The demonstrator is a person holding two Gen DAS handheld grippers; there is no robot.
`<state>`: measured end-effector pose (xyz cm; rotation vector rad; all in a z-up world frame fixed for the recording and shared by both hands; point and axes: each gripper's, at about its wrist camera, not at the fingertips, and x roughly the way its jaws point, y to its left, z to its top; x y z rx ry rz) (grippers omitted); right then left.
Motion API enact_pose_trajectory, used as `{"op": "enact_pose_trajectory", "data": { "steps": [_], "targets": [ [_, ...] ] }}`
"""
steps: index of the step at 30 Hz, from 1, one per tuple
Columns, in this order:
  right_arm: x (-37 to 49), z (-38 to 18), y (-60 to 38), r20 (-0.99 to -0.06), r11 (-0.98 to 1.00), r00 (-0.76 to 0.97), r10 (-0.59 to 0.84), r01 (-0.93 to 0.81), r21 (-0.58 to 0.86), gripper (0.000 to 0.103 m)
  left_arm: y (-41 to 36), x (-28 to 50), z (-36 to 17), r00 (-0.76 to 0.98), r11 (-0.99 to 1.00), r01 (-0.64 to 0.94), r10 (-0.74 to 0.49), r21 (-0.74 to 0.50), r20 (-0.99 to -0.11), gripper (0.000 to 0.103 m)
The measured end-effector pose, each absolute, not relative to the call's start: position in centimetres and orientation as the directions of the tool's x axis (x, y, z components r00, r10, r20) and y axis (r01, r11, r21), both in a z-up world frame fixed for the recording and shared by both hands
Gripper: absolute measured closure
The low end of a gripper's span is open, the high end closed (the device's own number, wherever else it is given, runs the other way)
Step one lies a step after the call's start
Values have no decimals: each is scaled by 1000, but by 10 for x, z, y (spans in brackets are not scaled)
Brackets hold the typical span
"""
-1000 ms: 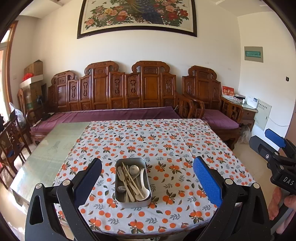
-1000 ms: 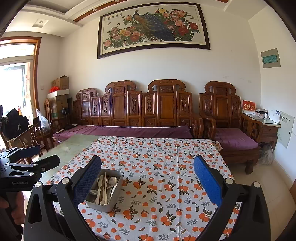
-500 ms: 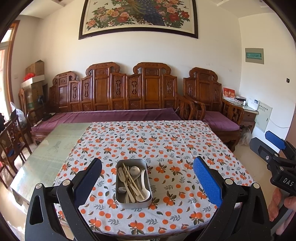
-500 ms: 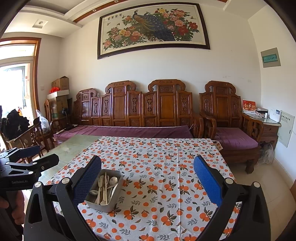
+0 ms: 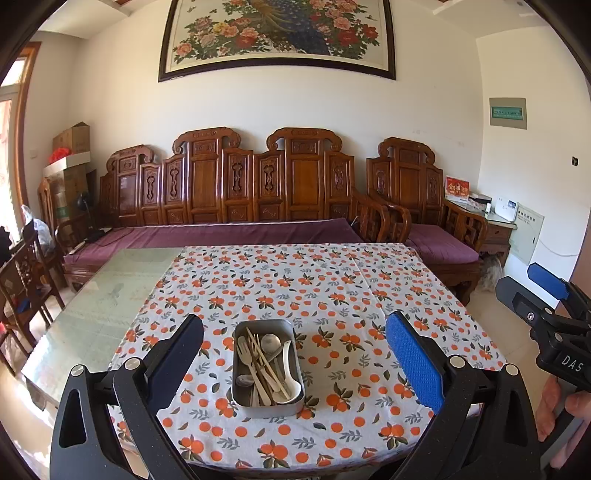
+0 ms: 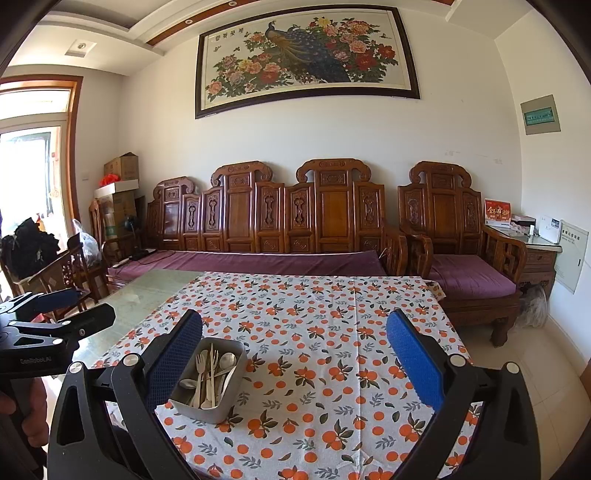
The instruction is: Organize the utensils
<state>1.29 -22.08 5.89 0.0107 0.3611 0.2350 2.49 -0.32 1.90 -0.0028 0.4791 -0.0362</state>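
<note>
Left gripper [image 5: 295, 354] hovers spread wide, nothing between its fingers. Dead ahead at twelve o'clock sits the tin [image 5: 268, 400] on the tablecloth [image 5: 332, 288], utensils [image 5: 264, 363] piled inside. Right gripper [image 6: 295, 354], equally wide and empty, has the tin at ten o'clock.

Utensil handles [image 5: 264, 384] tangled in tin [image 5: 242, 400], count unclear; painting [image 5: 277, 33] top cropped
</note>
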Motion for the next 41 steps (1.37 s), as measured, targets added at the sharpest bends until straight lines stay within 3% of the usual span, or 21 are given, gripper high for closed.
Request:
{"op": "enact_pose_trajectory", "data": {
  "steps": [41],
  "targets": [
    [11,59,-218,-344,974,911,227,-222,54,2,-3,26,20,887,999,33,-32,-4,-461,8]
  ]
}}
